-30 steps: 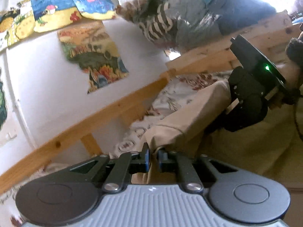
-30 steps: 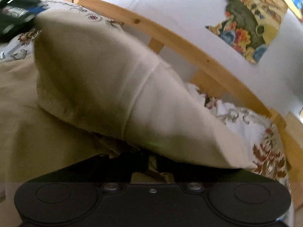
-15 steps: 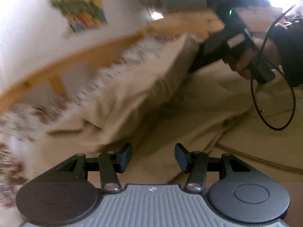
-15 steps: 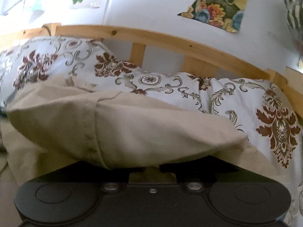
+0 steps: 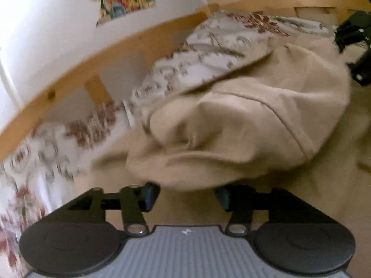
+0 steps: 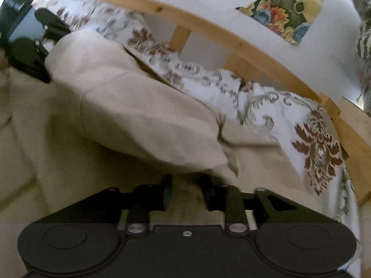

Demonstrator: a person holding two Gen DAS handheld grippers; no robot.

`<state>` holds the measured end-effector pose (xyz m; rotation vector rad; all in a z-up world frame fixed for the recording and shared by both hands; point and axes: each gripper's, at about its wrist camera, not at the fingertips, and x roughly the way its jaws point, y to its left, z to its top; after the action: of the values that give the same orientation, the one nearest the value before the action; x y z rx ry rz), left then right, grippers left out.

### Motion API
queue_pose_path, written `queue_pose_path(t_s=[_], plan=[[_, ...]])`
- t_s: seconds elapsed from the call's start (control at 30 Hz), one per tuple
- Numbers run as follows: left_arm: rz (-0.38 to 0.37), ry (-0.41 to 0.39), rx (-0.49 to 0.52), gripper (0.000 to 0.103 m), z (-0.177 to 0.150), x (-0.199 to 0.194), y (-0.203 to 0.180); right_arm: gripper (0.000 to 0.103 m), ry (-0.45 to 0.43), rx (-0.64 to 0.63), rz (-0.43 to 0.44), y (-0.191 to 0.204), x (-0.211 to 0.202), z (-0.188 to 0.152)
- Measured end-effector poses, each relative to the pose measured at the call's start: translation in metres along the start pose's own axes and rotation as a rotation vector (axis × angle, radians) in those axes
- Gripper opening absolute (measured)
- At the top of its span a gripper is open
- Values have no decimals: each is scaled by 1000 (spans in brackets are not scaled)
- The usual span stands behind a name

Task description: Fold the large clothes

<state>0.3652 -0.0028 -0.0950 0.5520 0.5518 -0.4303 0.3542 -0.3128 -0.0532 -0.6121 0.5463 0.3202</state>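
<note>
The beige garment [image 5: 243,125] lies on the bed, spread flat across the near part of the mattress, with one portion folded over onto itself into a raised, rounded bulge; a stitched seam runs across that bulge. In the right wrist view the same beige garment [image 6: 143,115] shows the folded portion lying on the flat layer beneath it, its free edge just ahead of the fingers. The left hand-held gripper [image 5: 185,193] sits at the near edge of the fold with its two fingers spread wide apart and nothing between them. The right hand-held gripper [image 6: 185,188] is likewise parted, with a narrower gap, and grips no cloth; the fold edge overhangs its fingertips. Each gripper is partly visible in the other's view at the far end of the bulge. Beyond the garment lies one floral bedsheet [image 6: 289,125], white with dark red and grey ornament, which the garment partly covers. One wooden bed rail [image 5: 76,69] with short upright posts borders the sheet along the wall side. On the white wall [image 6: 208,7] above the rail hangs one colourful paper picture [image 6: 285,7]. Motion blur obscures fine detail in both views.
</note>
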Motion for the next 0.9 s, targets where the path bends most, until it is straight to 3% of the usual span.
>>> queue_pose_path(t_s=[0.1, 0.2, 0.3, 0.47, 0.57, 0.67, 0.7, 0.83, 0.9], plan=[[-36, 29, -54, 71, -23, -30, -5, 51, 25, 19, -48, -6, -11, -16], [-62, 40, -133, 77, -38, -55, 1, 52, 42, 127, -93, -23, -17, -28], [-57, 2, -238, 82, -38, -75, 15, 50, 11, 331, -140, -45, -26, -34], [-14, -84, -394, 87, -10, -71, 37, 49, -66, 671, 12, -77, -21, -30], [44, -56, -474, 87, 9, -49, 41, 48, -49, 810, 118, -87, 1, -24], [50, 24, -545, 83, 18, -21, 43, 19, 13, 810, 136, -84, 29, -16], [43, 51, -558, 83, 18, -14, 43, 5, 27, 786, 123, -84, 37, -11], [52, 123, -540, 83, 10, 7, 32, 2, -33, 631, -4, -86, 47, 8], [68, 145, -527, 83, 5, 13, 29, 3, -33, 587, -24, -89, 58, 10]])
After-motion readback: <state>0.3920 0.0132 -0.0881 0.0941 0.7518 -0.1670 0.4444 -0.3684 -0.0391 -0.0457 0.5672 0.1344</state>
